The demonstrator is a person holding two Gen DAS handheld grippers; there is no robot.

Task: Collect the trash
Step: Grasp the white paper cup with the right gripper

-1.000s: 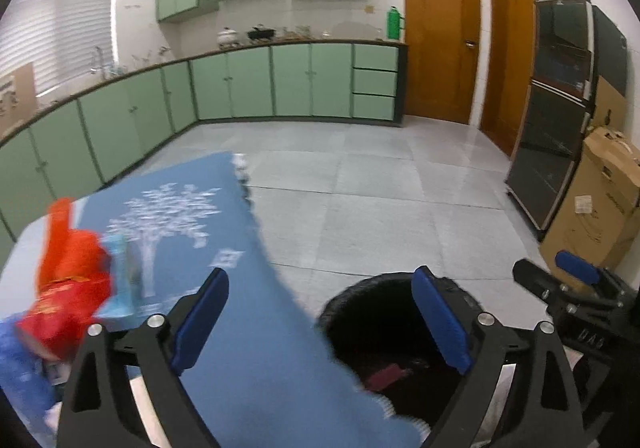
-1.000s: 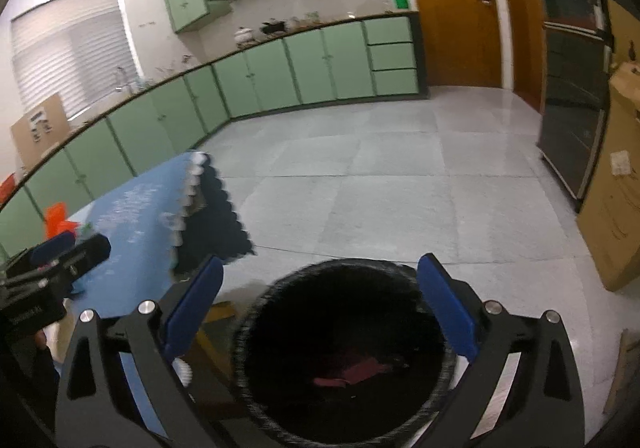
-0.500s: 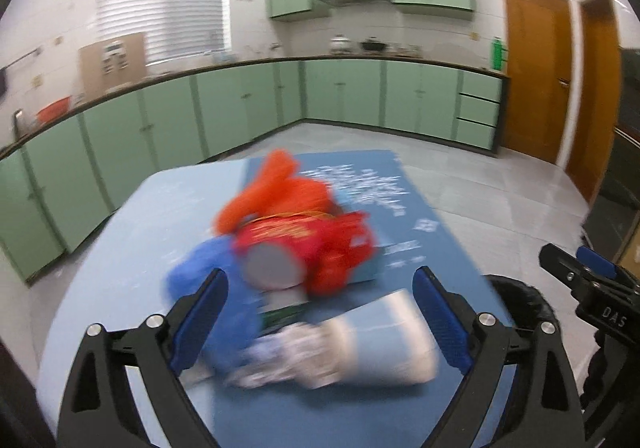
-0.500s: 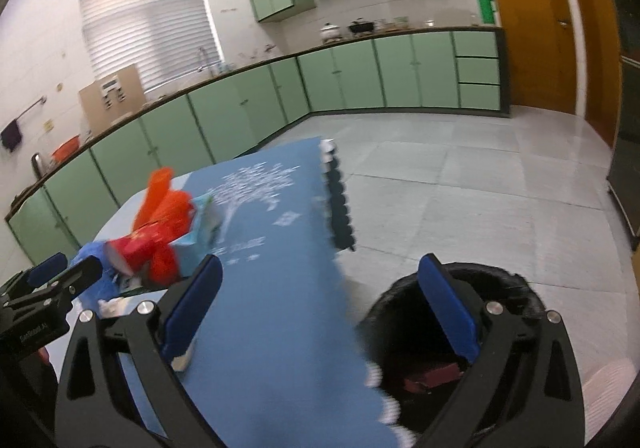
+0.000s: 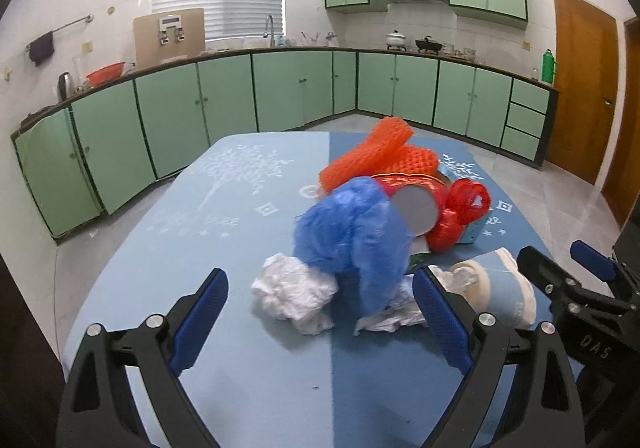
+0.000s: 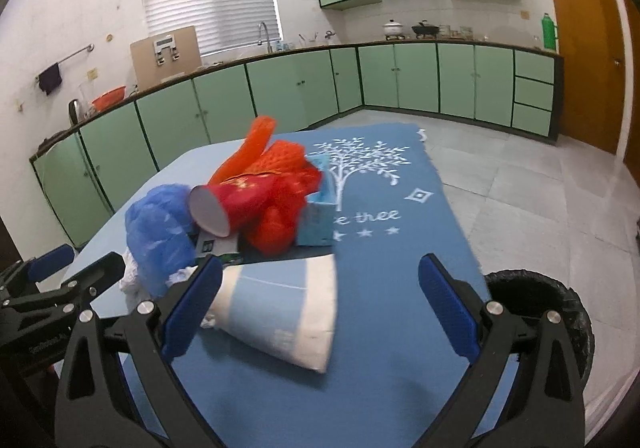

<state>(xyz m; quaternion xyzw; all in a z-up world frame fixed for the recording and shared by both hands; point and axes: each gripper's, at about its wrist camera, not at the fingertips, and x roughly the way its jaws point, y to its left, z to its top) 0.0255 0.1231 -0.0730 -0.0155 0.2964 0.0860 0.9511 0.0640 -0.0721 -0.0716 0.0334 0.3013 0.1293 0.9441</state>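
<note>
We find the left gripper (image 5: 320, 304) released, jaws spread wide and empty, poised over the blue tablecloth (image 5: 240, 208). Directly ahead of it lies crumpled white tissue (image 5: 292, 292), touching a blue plastic bag (image 5: 352, 232). Behind the bag we note a red paper cup (image 5: 416, 200) on its side, orange foam netting (image 5: 376, 156) and a red mesh bag (image 5: 460, 212), heaped together. Further right, a pale blue paper cup (image 6: 288, 312) lies on its side between the right gripper's fingers (image 6: 192, 308); that gripper (image 6: 320, 308) is likewise released, gripping nothing. A small blue carton (image 6: 318, 224) sits beside the heap. At far right, a black-lined bin (image 6: 560, 308) stands on the floor beside the table.
</note>
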